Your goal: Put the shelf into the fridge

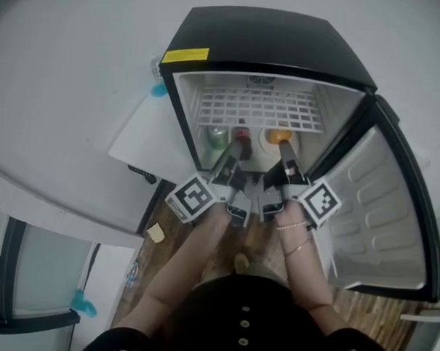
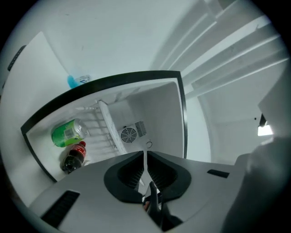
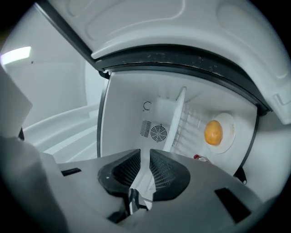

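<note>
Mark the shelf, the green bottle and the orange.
shelf (image 1: 259, 109), head view, middle of its wire grid
green bottle (image 2: 67, 133), left gripper view, its label
orange (image 3: 213, 132), right gripper view, its centre

Domestic-type room. Evidence: black mini fridge (image 1: 269, 42), door open, on wood-plank floor (image 1: 374, 312) beside white wall (image 1: 71, 77); inside, a green bottle (image 2: 68, 133), a cola bottle (image 2: 73, 157), an orange (image 3: 213, 132) on a plate (image 3: 230, 122).
</note>
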Action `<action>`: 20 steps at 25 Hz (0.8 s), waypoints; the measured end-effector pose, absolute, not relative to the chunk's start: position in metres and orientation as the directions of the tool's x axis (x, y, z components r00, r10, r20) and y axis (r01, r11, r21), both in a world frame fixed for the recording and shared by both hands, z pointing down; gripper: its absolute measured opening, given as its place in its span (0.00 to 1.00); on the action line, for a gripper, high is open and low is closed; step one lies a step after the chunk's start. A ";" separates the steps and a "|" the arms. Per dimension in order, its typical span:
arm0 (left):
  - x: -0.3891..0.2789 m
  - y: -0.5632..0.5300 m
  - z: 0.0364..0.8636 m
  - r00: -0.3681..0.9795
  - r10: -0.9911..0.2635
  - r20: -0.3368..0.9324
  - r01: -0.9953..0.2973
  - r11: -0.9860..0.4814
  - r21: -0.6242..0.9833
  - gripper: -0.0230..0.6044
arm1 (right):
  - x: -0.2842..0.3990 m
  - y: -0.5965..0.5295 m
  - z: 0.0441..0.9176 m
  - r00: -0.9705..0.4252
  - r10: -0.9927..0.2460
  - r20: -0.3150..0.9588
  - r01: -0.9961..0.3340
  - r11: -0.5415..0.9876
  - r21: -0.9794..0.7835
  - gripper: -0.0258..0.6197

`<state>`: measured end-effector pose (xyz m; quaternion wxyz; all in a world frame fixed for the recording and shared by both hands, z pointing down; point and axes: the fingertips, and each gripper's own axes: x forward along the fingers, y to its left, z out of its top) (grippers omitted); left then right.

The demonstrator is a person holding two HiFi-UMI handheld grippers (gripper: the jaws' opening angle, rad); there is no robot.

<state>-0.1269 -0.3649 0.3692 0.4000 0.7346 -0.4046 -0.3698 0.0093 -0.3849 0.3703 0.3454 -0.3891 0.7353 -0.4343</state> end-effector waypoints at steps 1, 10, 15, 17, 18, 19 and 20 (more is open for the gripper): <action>-0.124 -0.360 0.365 0.414 -0.882 -0.224 -0.324 -0.373 0.869 0.08 | 0.008 -0.379 0.369 -0.467 -0.868 -0.168 -0.293 0.331 -0.897 0.14; -0.117 -0.320 0.346 0.456 -0.863 -0.215 -0.563 -0.468 0.682 0.05 | 0.001 -0.338 0.358 -0.506 -0.855 -0.118 -0.476 0.390 -0.788 0.06; -0.103 -0.307 0.342 0.509 -0.839 -0.193 -0.608 -0.509 0.610 0.05 | -0.009 -0.324 0.348 -0.577 -0.805 -0.134 -0.558 0.509 -0.656 0.06; -0.098 -0.304 0.345 0.523 -0.836 -0.167 -0.631 -0.511 0.584 0.05 | -0.009 -0.317 0.352 -0.571 -0.816 -0.095 -0.617 0.502 -0.606 0.06; -0.095 -0.302 0.348 0.529 -0.835 -0.150 -0.644 -0.510 0.570 0.05 | -0.010 -0.314 0.352 -0.572 -0.817 -0.080 -0.644 0.507 -0.572 0.06; -0.093 -0.300 0.350 0.536 -0.834 -0.133 -0.659 -0.511 0.552 0.05 | -0.011 -0.310 0.352 -0.574 -0.816 -0.070 -0.667 0.516 -0.538 0.06; -0.090 -0.298 0.352 0.543 -0.831 -0.115 -0.675 -0.514 0.529 0.05 | -0.012 -0.307 0.351 -0.576 -0.815 -0.065 -0.684 0.524 -0.507 0.06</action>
